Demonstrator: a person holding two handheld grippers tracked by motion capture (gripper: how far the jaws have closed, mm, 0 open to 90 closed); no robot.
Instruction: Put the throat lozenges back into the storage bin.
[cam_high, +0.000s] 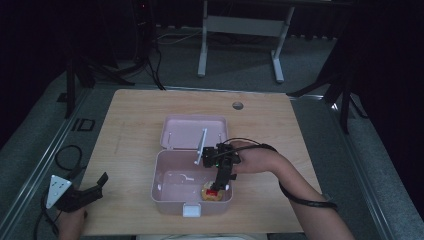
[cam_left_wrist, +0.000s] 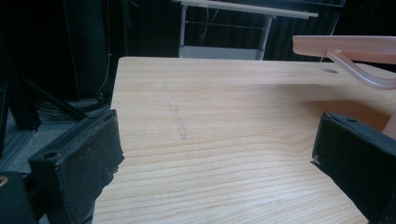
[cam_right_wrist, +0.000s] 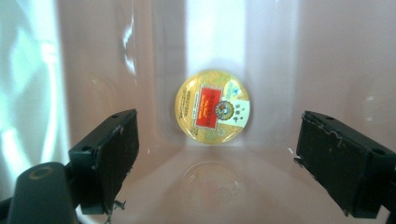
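A pink plastic box stands open mid-table, its lid swung back. A round gold tin with a red label lies in the box's front right corner. My right gripper reaches down into that corner, just above the tin. In the right gripper view the tin rests against the pink wall, ahead of my open right gripper, whose jaws are wide apart and hold nothing. My left gripper rests open at the table's front left edge; in its own view the left gripper frames bare wood.
The wooden table has a cable hole near its far edge. A white desk frame stands behind on grey floor. Cables lie left of the table. The box lid's edge shows at the left gripper view's upper right.
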